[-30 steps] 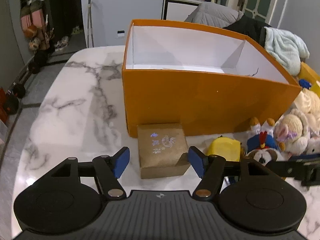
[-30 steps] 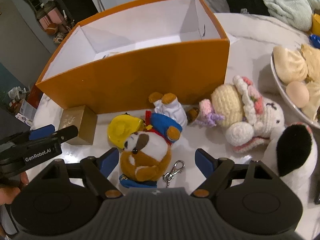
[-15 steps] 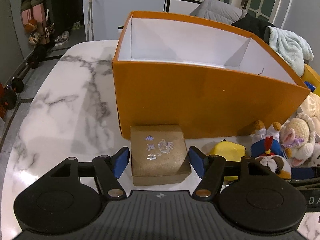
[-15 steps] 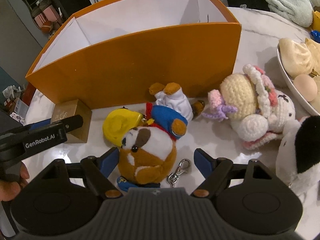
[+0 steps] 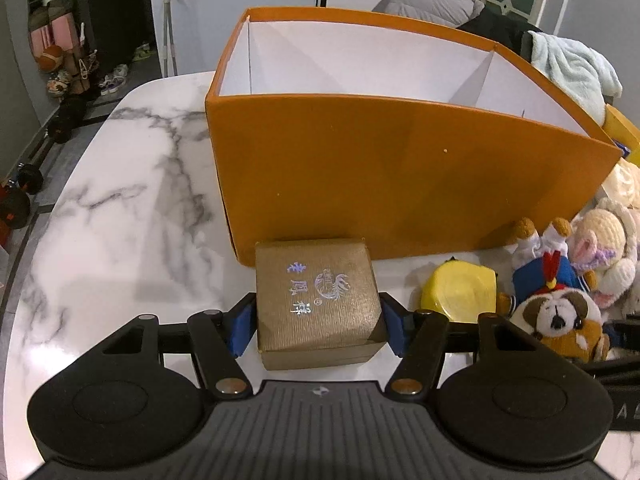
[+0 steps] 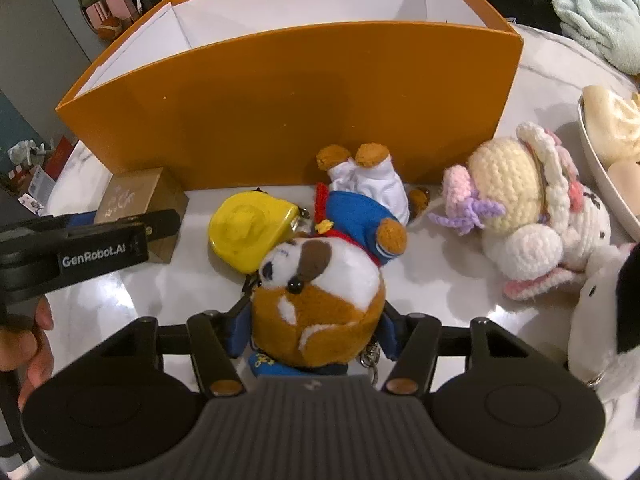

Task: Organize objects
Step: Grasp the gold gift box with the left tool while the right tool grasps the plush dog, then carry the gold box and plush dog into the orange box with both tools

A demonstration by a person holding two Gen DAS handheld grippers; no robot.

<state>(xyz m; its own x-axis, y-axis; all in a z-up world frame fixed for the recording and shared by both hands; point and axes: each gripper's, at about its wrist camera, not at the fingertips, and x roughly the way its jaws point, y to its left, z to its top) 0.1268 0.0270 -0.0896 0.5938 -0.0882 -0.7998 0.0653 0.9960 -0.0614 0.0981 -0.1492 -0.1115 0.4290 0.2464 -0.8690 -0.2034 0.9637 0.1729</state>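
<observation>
Now left gripper closing around gold box, angled downward.

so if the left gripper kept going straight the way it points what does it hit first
The gold gift box: it already sits between the closing jaws of the left gripper. Beyond it stands the orange box, probably next.

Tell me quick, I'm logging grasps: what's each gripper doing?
Left gripper: closing around the gold box.
Right gripper: closing around the plush dog.
</observation>
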